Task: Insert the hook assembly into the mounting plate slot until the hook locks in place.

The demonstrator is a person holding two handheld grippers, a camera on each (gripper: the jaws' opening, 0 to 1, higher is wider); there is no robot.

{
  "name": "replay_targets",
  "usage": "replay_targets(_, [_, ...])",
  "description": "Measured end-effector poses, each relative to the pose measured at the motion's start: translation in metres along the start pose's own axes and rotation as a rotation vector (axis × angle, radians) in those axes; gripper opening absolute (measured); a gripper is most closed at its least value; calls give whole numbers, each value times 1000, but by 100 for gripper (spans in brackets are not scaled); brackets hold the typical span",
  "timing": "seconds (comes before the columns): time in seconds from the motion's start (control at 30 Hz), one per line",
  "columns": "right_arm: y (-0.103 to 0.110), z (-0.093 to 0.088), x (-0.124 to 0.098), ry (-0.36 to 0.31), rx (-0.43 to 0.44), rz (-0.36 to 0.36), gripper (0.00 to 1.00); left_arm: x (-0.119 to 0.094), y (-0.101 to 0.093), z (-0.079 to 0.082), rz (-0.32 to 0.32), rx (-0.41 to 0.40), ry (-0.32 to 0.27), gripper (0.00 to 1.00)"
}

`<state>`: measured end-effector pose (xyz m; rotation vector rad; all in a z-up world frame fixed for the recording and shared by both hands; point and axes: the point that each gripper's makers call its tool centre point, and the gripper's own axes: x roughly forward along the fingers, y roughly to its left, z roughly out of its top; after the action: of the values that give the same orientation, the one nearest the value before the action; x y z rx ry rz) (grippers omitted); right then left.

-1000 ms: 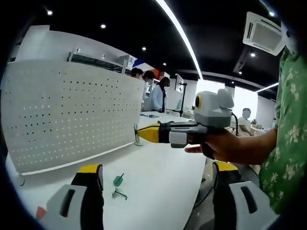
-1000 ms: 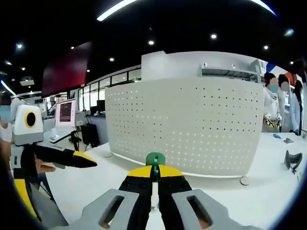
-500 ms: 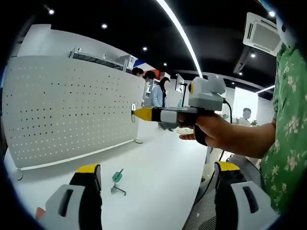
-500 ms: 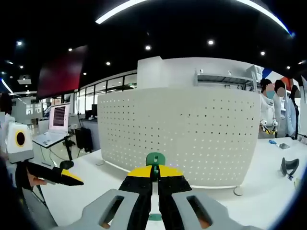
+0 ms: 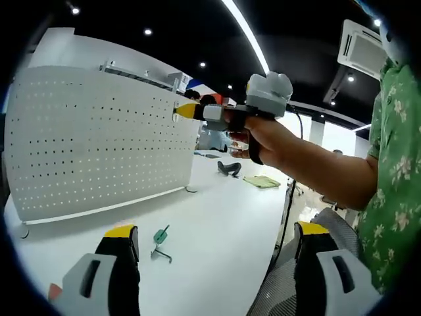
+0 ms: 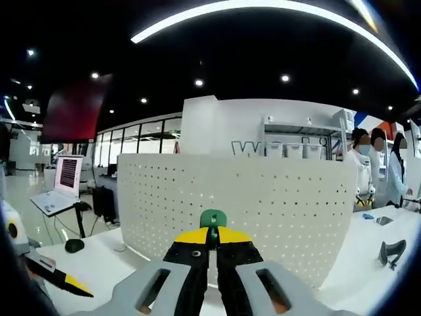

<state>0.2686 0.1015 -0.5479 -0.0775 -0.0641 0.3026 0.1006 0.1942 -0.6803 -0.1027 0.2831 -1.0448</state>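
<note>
A person in a green patterned sleeve (image 5: pixel 395 158) raises the right gripper (image 6: pixel 212 238) toward the top of a white pegboard (image 6: pixel 250 197), the mounting plate standing upright on a white table (image 5: pixel 217 230). The gripper's yellow-tipped jaws are pressed together on a green hook (image 6: pixel 212 218), whose rounded head pokes out just above the tips. Seen from the left gripper view, those tips sit close to the board's upper edge, near its right end, though whether the hook touches a hole cannot be told.

The left gripper (image 5: pixel 214 247) hangs low over the table with its jaws spread wide and nothing between them. A second green hook (image 5: pixel 160 241) lies loose on the table, near the left jaw.

The risk from here looks to be alignment. The holes are small and closely spaced, and the hook is held at its head, so a slight roll of the hand could send its prongs against bare panel instead of a slot. A hard push off-centre might tip the free-standing board backward or twist the hook in the jaws. The spare hook could also be knocked aside if the left gripper drops.
</note>
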Motion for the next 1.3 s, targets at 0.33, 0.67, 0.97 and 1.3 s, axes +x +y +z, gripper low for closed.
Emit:
replay_targets(0.33, [-15,33,37,-63,-18,-32,2,1,7,-1,11,-20,-1,100])
replay_targets(0.67, [-30,50,65,-93,-46,-57,2,-2,13,-1,16,-38,-9,100])
replay_targets(0.97, [-45,47,85,-85,-80,-95,2,-2,19,-2,27,-47,-9,100])
replay_targets(1.3, [-50,40,106,-75,-101,-106,2,-3,25,-6,38,-65,1,100])
